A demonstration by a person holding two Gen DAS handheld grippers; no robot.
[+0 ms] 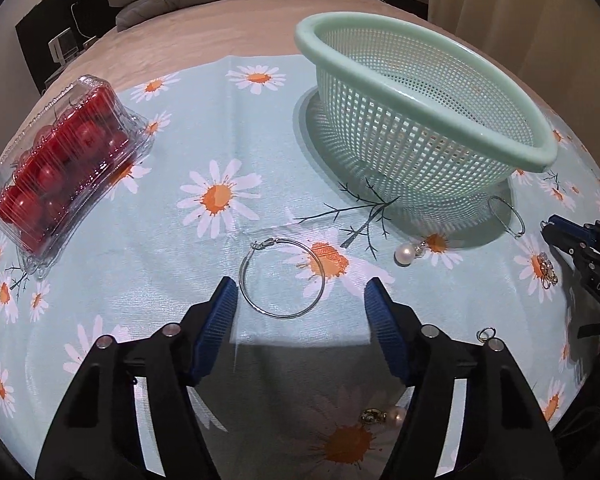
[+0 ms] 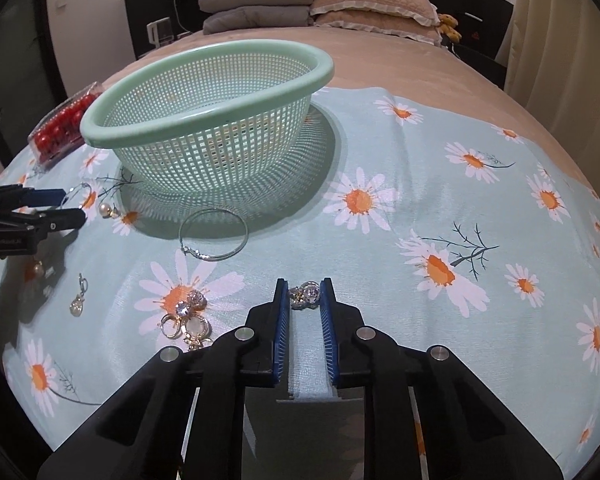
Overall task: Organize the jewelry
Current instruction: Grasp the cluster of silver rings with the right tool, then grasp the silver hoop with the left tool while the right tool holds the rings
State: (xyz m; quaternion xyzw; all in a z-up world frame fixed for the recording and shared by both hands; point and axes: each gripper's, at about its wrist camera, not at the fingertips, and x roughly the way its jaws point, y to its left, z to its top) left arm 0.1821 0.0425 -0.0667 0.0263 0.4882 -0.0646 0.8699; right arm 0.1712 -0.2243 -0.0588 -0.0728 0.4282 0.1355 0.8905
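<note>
My left gripper (image 1: pixel 301 286) stands open low over the daisy cloth, its blue pads on either side of a silver hoop earring (image 1: pixel 278 317) without pressing it. My right gripper (image 2: pixel 304 285) is shut on a small sparkling crystal earring (image 2: pixel 306 295) that lies on the cloth. A mint green mesh basket (image 1: pixel 420 100) (image 2: pixel 204 116) sits behind both. The second hoop (image 2: pixel 180 234) lies in front of the basket. Two pearl earrings (image 1: pixel 405 255) (image 1: pixel 396 416), a drop earring (image 2: pixel 77 304) and a heap of gold earrings (image 2: pixel 188 320) are scattered on the cloth.
A clear plastic box of red balls (image 1: pixel 60 160) sits at the far left of the cloth. The cloth covers a bed with folded grey blankets (image 2: pixel 256 4) and a pillow (image 2: pixel 372 4) at its head. A small gold ring (image 1: pixel 485 334) lies by my left gripper.
</note>
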